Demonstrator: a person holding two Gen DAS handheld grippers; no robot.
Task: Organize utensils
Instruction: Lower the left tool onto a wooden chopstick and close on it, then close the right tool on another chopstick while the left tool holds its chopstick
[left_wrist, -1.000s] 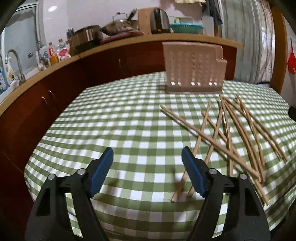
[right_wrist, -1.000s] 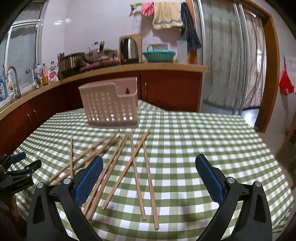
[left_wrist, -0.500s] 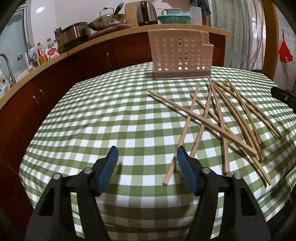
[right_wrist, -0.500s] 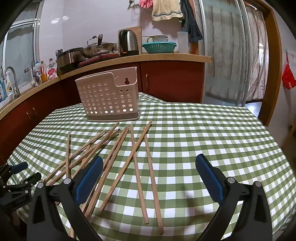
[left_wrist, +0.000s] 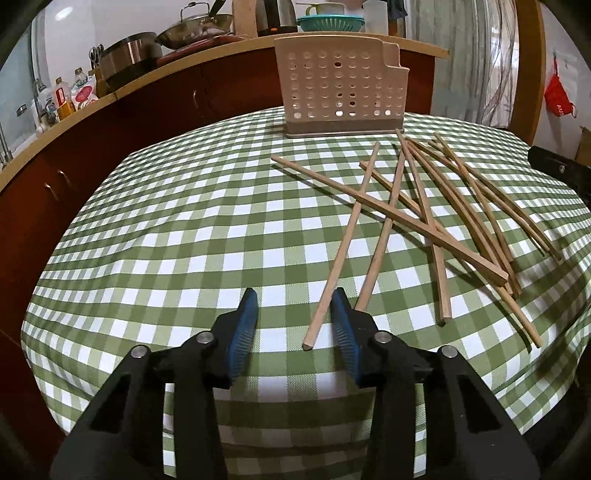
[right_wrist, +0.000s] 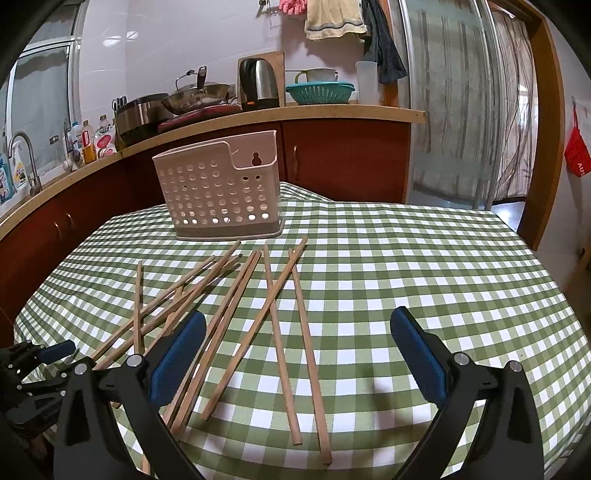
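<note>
We find the nearest chopstick lying loose on the green-checked counter, its near end between the pads of the left tool, closer to the right-hand pad. That tool's jaws are closing; no pad presses the stick yet. To grip well, we judge the stick should be centred first and pinched without catching the neighbouring stick just beyond the right-hand pad. The remaining chopsticks lie crossed ahead of the right tool, which stands released and empty. The perforated holder stands beyond them. We cannot see into its compartments.
</note>
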